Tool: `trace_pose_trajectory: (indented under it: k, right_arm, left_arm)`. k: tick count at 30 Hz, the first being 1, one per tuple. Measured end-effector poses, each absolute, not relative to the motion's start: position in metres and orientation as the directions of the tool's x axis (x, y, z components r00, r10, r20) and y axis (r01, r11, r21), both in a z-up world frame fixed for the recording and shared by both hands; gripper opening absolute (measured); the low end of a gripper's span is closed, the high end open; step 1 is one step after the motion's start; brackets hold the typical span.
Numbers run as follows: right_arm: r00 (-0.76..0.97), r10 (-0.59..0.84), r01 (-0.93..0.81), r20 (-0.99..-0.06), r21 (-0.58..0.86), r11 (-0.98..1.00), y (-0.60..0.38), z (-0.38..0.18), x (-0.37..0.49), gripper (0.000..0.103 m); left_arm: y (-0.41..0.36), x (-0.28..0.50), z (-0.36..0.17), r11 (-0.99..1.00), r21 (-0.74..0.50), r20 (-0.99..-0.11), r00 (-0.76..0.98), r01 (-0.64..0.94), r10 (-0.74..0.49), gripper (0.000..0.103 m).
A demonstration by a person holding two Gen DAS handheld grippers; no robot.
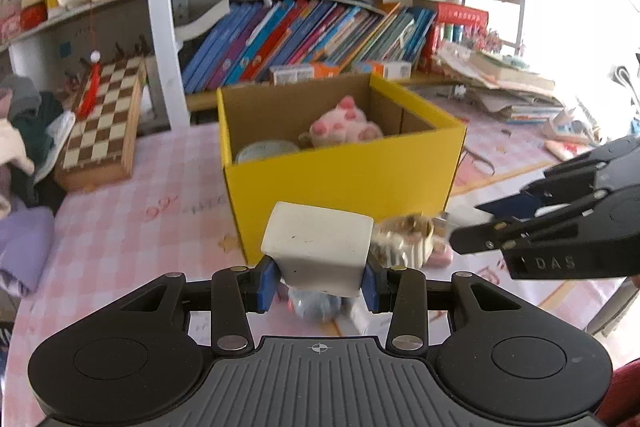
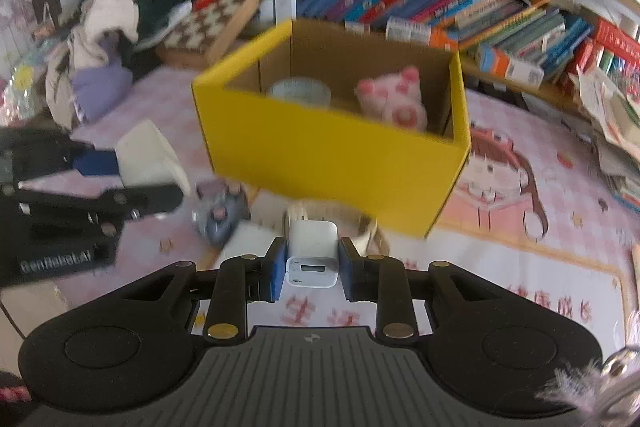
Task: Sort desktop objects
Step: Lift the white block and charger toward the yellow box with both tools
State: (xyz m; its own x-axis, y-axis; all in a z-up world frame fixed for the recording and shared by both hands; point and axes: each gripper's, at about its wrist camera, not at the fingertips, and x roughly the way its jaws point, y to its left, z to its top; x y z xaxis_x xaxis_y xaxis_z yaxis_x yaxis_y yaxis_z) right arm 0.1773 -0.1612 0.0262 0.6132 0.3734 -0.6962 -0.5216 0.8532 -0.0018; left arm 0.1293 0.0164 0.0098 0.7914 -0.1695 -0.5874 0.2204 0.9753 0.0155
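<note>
My left gripper (image 1: 319, 279) is shut on a white block (image 1: 318, 247), held above the pink tablecloth just in front of the yellow cardboard box (image 1: 344, 183). My right gripper (image 2: 312, 269) is shut on a small white charger with a little display (image 2: 313, 255). Each gripper shows in the other's view: the right gripper (image 1: 476, 227) to the right, the left gripper (image 2: 140, 179) with the white block (image 2: 150, 155) to the left. Inside the yellow box (image 2: 332, 151) lie a pink plush pig (image 1: 344, 127) and a roll of tape (image 1: 266, 151).
On the cloth before the box lie a beige toy (image 1: 408, 239), a small grey-blue toy (image 2: 220, 215) and a white card (image 2: 248, 243). A chessboard (image 1: 104, 119) and clothes (image 2: 108, 67) lie to the left. Leaning books (image 1: 312, 39) fill the shelf behind; paper stacks (image 1: 508, 83) sit right.
</note>
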Motion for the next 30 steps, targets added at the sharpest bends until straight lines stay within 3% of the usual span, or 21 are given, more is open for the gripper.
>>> trace_pose_trajectory:
  k: [15, 30]
  right_arm:
    - [0.690, 0.426, -0.563, -0.585, -0.064, 0.824, -0.167, 0.078, 0.246, 0.026]
    - [0.584, 0.435, -0.687, -0.685, -0.132, 0.714, -0.152, 0.052, 0.338, 0.026]
  left_arm:
    - [0.004, 0.192, 0.048, 0.968, 0.019, -0.514, 0.833, 0.249, -0.204, 0.039]
    - [-0.014, 0.258, 0.028, 0.946, 0.118, -0.628, 0.761, 0.300, -0.163, 0.039]
